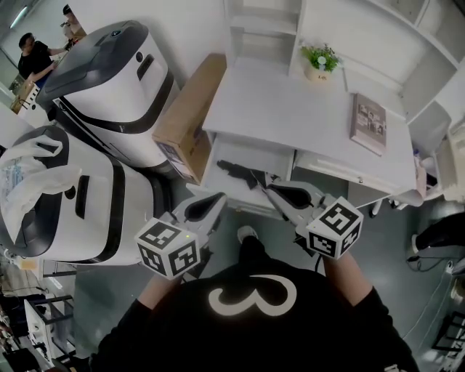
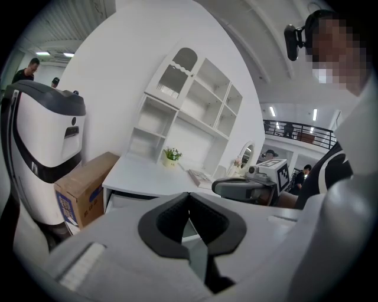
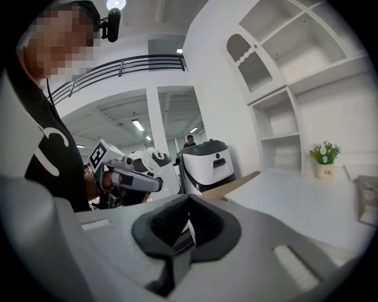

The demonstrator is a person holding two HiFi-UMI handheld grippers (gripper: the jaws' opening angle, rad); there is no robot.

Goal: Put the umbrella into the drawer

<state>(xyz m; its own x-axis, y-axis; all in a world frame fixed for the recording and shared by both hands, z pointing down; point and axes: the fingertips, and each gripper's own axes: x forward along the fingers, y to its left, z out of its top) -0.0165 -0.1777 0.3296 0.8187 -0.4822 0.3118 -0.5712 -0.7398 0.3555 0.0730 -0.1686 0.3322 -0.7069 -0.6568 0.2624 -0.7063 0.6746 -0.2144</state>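
Observation:
A dark folded umbrella (image 1: 236,171) lies inside the open drawer (image 1: 272,158) of the white desk (image 1: 290,109). Both grippers hang in front of the drawer, close to the person's body and apart from the umbrella. My left gripper (image 1: 216,196) is shut with nothing between its pads; its own view shows its tips (image 2: 189,196) meeting over the desk edge. My right gripper (image 1: 269,189) is also shut and empty, its tips (image 3: 189,198) touching. The right gripper's tips point toward the drawer's front. In both gripper views the umbrella is hidden.
A cardboard box (image 1: 189,116) leans at the desk's left side. Two large white and black machines (image 1: 109,80) (image 1: 65,196) stand further left. On the desk top are a potted plant (image 1: 321,59) and a book (image 1: 369,122). White shelves (image 1: 261,22) rise behind.

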